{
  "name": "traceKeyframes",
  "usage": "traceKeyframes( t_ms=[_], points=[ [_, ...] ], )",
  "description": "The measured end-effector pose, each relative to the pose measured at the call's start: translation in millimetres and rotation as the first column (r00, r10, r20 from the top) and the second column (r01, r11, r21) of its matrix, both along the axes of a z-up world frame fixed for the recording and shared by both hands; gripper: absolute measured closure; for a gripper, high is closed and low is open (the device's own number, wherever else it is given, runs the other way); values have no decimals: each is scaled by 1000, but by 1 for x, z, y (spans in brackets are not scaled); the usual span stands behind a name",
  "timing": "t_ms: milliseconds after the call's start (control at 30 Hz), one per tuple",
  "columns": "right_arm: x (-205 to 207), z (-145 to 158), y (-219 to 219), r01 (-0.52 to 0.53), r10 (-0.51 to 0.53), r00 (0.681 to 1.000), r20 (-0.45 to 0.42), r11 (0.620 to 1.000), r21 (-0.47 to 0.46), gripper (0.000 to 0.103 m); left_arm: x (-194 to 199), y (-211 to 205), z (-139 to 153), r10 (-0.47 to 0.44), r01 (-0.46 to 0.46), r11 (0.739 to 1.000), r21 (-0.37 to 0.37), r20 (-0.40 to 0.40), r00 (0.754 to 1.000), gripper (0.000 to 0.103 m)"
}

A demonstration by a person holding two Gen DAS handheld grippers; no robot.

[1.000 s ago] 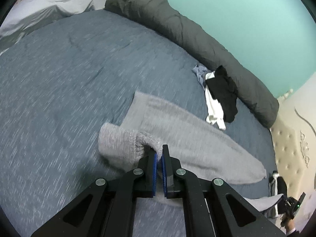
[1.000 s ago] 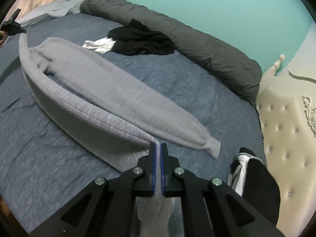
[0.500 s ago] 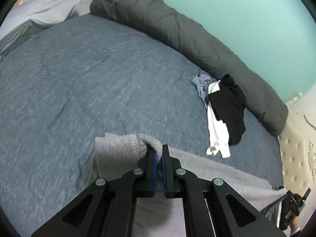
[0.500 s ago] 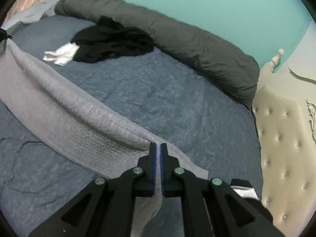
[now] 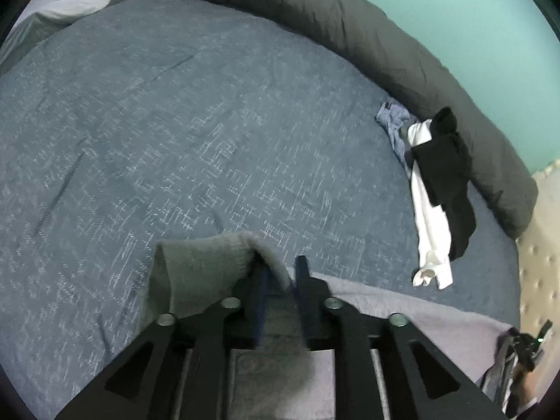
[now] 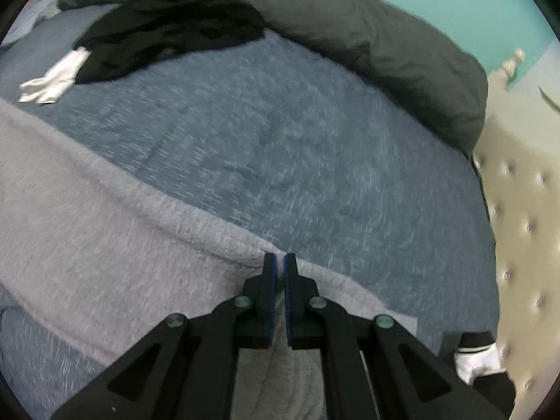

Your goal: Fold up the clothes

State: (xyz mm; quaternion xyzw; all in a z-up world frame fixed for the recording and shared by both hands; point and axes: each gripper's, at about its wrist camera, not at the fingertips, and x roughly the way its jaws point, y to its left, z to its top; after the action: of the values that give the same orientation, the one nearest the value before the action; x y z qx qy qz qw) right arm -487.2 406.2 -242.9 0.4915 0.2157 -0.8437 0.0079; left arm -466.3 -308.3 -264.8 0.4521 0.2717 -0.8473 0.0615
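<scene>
- Both views motion-blurred; bed (image 5: 196, 133) weave smeared, worst in right view.
- Sweater (image 6: 115, 255) cut off by the frame bottom and left edge in right view; the grippers' own bodies hide the cloth beneath them.
- Left gripper (image 5: 281, 273): jaws opening, a sweater fold drapes between them, pads no longer pressing it. It was clenched on that fold a second ago.
- Right gripper (image 6: 280, 262): clenched on the sweater's edge, same as before.
- Sweater now lies low across the bed's near side; earlier it hung stretched between the grippers.
- Black garment (image 5: 444, 171) and white garment (image 5: 428, 224) piled by the dark duvet roll (image 5: 385, 35), well apart from the sweater.
- Far right of left view: the other gripper, tiny and blurred.
</scene>
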Motion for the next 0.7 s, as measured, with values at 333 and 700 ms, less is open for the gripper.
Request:
traceKeyframes(
  t_ms=[333,700],
  points=[
    [25,33,34,129,-154,983,-99,966,-226,58,59,-43,29,48,-44,998,51,-86,995,53],
    [122,16,43,222,-309,951,-5,694,-685,46,142,-2,-13,5,3,981,196,-45,999,43]
  ],
)
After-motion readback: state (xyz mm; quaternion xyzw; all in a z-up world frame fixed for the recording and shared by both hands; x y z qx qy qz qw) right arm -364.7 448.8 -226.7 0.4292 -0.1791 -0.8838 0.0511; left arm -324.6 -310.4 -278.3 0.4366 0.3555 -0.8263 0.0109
